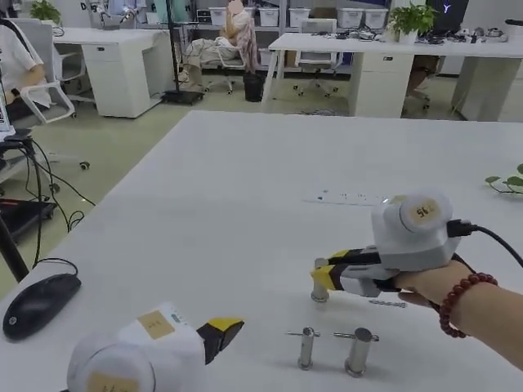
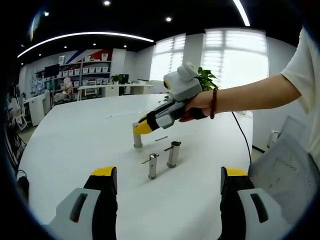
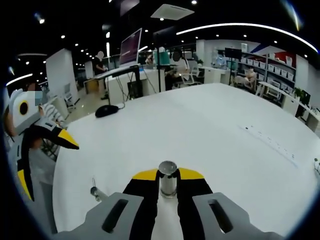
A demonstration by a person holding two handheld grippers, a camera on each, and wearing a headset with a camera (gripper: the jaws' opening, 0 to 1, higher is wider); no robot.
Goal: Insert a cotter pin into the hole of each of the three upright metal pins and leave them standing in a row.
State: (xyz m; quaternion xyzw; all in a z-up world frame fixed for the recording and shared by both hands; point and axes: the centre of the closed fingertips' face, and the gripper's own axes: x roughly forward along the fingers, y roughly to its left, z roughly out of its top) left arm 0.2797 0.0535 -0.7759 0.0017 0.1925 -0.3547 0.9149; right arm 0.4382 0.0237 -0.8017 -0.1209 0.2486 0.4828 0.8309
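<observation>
Straight ahead of the left claw (image 2: 168,175) the table (image 2: 75,150) is bare up to a near post (image 2: 153,167) and a second post (image 2: 173,154) standing close together, and beyond them the right claw (image 2: 141,127), clamped on a third post (image 2: 137,141), blocks the way, a loose pin (image 2: 161,138) beside it.

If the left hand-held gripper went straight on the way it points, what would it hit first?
Most likely the nearer upright silver metal pin, a cotter pin through it, which stands ahead between the left hand-held gripper's open jaws. Depth is hard to judge.
</observation>
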